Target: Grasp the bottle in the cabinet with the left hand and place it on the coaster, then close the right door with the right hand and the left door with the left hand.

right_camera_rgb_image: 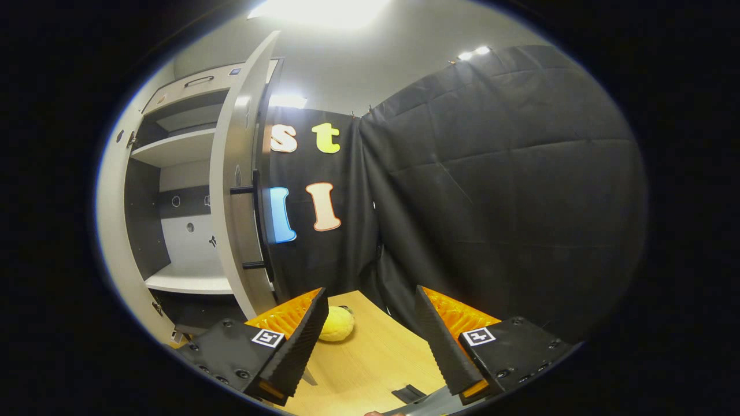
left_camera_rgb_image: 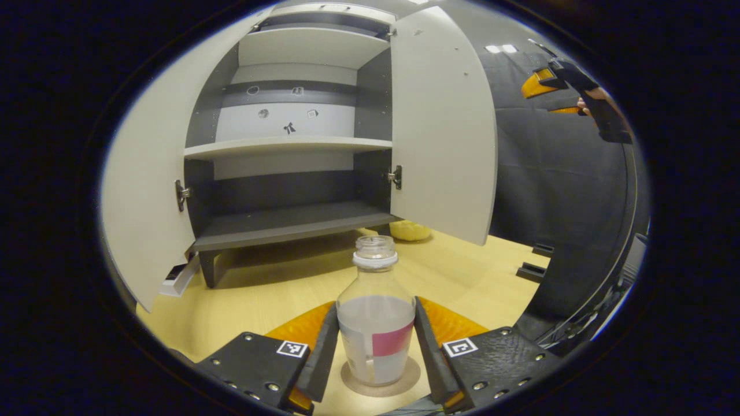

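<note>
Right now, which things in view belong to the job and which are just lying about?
Job:
bottle, standing on the coaster
cabinet
right door, open
left door, open
left gripper
right gripper

Lying about:
yellow soft toy

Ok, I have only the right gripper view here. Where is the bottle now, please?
Observer: In the left gripper view the bottle stands upright on the coaster, outside the cabinet.
Operator: Is the left gripper holding it?
Observer: The left gripper has one finger on each side of it; I cannot tell if they press.
Operator: How does my gripper look from there?
Observer: The right gripper is raised high, apart from the right door.
</note>
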Demonstrator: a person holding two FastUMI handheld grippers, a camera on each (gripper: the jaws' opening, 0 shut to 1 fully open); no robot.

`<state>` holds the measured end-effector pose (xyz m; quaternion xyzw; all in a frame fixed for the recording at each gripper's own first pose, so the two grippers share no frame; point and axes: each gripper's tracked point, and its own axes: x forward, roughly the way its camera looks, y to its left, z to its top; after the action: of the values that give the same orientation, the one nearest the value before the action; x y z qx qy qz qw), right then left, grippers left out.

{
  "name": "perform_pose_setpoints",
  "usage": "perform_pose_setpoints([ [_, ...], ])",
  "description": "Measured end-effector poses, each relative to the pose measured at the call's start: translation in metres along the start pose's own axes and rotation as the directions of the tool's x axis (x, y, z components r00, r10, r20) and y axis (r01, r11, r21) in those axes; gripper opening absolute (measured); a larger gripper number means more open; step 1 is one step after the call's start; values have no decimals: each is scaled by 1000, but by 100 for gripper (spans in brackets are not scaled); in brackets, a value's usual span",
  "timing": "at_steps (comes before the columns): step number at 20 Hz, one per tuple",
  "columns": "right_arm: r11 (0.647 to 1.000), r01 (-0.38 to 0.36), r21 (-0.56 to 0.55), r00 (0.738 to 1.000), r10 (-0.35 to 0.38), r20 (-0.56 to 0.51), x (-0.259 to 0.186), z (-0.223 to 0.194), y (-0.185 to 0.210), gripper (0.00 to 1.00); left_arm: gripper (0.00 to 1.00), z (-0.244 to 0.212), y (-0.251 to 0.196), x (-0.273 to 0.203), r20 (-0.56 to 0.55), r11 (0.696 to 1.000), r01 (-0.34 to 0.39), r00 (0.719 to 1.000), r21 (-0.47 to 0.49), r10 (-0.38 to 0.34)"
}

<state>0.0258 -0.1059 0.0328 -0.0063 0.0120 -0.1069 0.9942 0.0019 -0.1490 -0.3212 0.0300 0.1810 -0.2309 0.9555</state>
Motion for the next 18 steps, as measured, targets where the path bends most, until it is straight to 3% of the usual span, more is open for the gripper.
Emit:
perform_pose_setpoints([
  [1,1000,-1,6,1000,1,-1,1,0,0,96,71,0,-1,-3,-2,1000,1,1000,-1,-1],
  [6,1000,-13,14,1000,14,-8,3,-8,3,96,74,9,-1,-18,0,999,-2,1000,-34,2],
  [8,1000,-13,21,1000,14,-15,6,-11,3,96,99,15,-6,-25,3,998,13,1000,-55,-13],
  [9,1000,-14,27,1000,15,-17,7,-12,4,92,92,17,-9,-30,1,998,23,1000,-65,-22],
  [11,999,-16,31,1000,17,-16,9,-14,4,96,99,26,-7,-42,7,998,10,1000,-64,-9],
  [12,999,-17,27,1000,17,-11,10,-14,5,96,93,34,-5,-51,16,998,-1,1000,-66,2],
  [14,1000,-20,15,1000,20,-2,12,-13,5,96,93,55,-2,-73,46,996,-17,999,-87,21],
  [18,1000,-15,17,1000,15,6,14,-10,3,96,92,108,37,-117,101,981,-159,980,-106,170],
])
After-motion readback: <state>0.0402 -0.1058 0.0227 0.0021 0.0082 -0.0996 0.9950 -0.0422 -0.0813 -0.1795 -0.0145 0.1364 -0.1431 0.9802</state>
